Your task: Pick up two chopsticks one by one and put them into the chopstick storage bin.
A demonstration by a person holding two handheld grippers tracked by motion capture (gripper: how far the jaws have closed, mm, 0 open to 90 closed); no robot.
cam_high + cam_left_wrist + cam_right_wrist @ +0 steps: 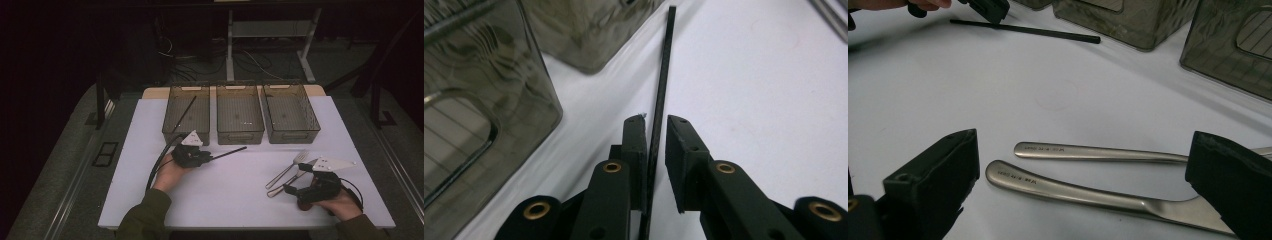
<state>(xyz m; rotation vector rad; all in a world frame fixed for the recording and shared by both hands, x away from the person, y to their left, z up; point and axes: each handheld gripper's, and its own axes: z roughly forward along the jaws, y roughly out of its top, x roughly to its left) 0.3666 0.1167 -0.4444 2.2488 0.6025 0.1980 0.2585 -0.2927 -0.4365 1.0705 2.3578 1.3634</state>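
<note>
A thin black chopstick (231,151) lies on the white tabletop in front of the bins. My left gripper (206,158) is down at its near end. In the left gripper view the chopstick (666,60) runs between the jaws of my left gripper (656,125); it rests against one pad and a narrow gap shows at the other. Two steel cutlery pieces (290,172), one of them a fork, lie at the right. My right gripper (292,191) stands wide open around their handles (1098,152), its pads (943,170) touching nothing.
Three smoky translucent bins stand in a row at the back: left (186,134), middle (240,136), right (295,135). A second black chopstick (185,114) leans inside the left bin. White tabletop (225,195) stretches between my hands.
</note>
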